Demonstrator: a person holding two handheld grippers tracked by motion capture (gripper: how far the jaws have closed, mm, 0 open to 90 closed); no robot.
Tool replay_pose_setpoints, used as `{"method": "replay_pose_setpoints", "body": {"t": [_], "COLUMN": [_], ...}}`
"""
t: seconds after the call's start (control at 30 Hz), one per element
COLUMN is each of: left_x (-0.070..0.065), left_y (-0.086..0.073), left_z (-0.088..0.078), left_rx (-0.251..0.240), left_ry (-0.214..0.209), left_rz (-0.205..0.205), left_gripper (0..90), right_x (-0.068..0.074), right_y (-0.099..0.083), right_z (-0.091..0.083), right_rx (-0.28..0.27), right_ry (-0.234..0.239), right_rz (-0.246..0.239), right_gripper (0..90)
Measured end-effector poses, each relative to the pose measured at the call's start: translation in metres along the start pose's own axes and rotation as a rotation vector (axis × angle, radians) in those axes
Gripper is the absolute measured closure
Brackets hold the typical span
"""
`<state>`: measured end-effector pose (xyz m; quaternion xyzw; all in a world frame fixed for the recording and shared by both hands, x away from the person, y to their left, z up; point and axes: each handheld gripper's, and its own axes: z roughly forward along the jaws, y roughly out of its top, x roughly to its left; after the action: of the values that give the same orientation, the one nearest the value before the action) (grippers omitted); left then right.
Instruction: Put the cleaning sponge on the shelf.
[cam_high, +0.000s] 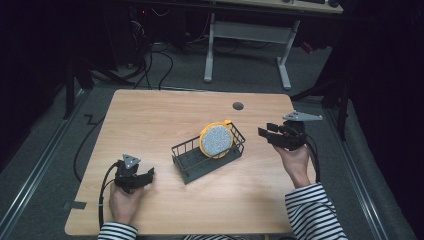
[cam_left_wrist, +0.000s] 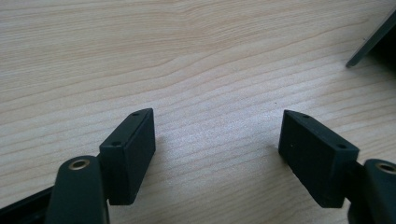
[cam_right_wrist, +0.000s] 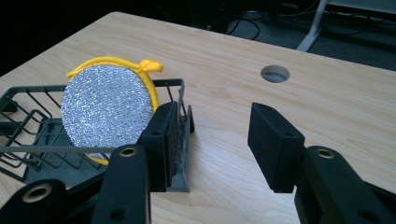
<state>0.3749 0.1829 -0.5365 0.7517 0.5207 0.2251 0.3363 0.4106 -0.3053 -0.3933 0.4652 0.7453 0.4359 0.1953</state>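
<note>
A round silver scouring pad with a yellow rim (cam_high: 216, 140) (cam_right_wrist: 106, 107) stands upright in the right end of a dark wire basket (cam_high: 192, 162) (cam_right_wrist: 28, 135) in the middle of the wooden table. My right gripper (cam_high: 265, 132) (cam_right_wrist: 212, 135) hovers just right of the basket, pointing at it, open with nothing between its jaws. My left gripper (cam_high: 150, 175) (cam_left_wrist: 217, 135) rests low at the table's front left, open over bare wood. A dark corner of the basket (cam_left_wrist: 373, 42) shows at the top right of the left gripper view.
A round cable hole (cam_high: 238, 106) (cam_right_wrist: 274, 73) sits in the table's far right part. Behind the table stands a white-legged desk (cam_high: 247, 30), with cables on the floor. Bare wood surrounds the basket.
</note>
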Motion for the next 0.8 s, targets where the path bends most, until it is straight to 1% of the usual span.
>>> {"method": "replay_pose_setpoints", "body": {"t": [0.07,0.1,0.17,0.2,0.23,0.3,0.33,0.37,0.4,0.47,0.6,0.67,0.7,0.73,0.8], "left_x": [0.0,0.0,0.0,0.0,0.0,0.0,0.0,0.0,0.0,0.0,0.0,0.0,0.0,0.0,0.0], "left_y": [0.0,0.0,0.0,0.0,0.0,0.0,0.0,0.0,0.0,0.0,0.0,0.0,0.0,0.0,0.0], "left_z": [0.0,0.0,0.0,0.0,0.0,0.0,0.0,0.0,0.0,0.0,0.0,0.0,0.0,0.0,0.0], "left_rx": [0.0,0.0,0.0,0.0,0.0,0.0,0.0,0.0,0.0,-0.001,-0.002,-0.001,-0.001,-0.002,-0.002], "left_ry": [0.0,0.0,0.0,0.0,0.0,0.0,0.0,-0.001,-0.001,0.0,0.0,0.0,0.0,0.0,0.0], "left_rz": [0.0,0.0,0.0,0.0,0.0,0.0,0.0,0.0,0.0,-0.001,-0.001,-0.001,-0.001,-0.001,-0.001], "left_gripper": [27.7,27.8,27.7,27.7,27.7,27.7,27.7,27.8,27.7,27.8,27.8,27.8,27.7,27.7,27.8], "right_x": [-0.002,-0.005,-0.007,-0.01,-0.01,-0.011,-0.011,-0.012,-0.012,-0.015,-0.017,-0.017,-0.018,-0.018,-0.017], "right_y": [-0.002,-0.006,-0.007,-0.009,-0.009,-0.01,-0.01,-0.01,-0.01,-0.012,-0.017,-0.022,-0.026,-0.026,-0.033], "right_z": [-0.003,-0.01,-0.012,-0.019,-0.019,-0.029,-0.029,-0.035,-0.035,-0.045,-0.051,-0.054,-0.057,-0.057,-0.062], "right_rx": [-0.007,-0.01,-0.011,-0.015,-0.015,-0.034,-0.034,-0.048,-0.048,-0.063,-0.073,-0.066,-0.071,-0.071,-0.073], "right_ry": [-0.003,-0.014,-0.019,-0.029,-0.029,-0.034,-0.034,-0.036,-0.036,-0.042,-0.038,-0.039,-0.041,-0.041,-0.045], "right_rz": [0.001,0.016,0.015,0.022,0.022,0.023,0.023,0.025,0.025,0.032,0.045,0.055,0.058,0.058,0.056], "right_gripper": [53.3,53.3,53.3,53.3,53.3,53.3,53.3,53.3,53.3,53.2,53.5,53.5,53.5,53.5,53.5]}}
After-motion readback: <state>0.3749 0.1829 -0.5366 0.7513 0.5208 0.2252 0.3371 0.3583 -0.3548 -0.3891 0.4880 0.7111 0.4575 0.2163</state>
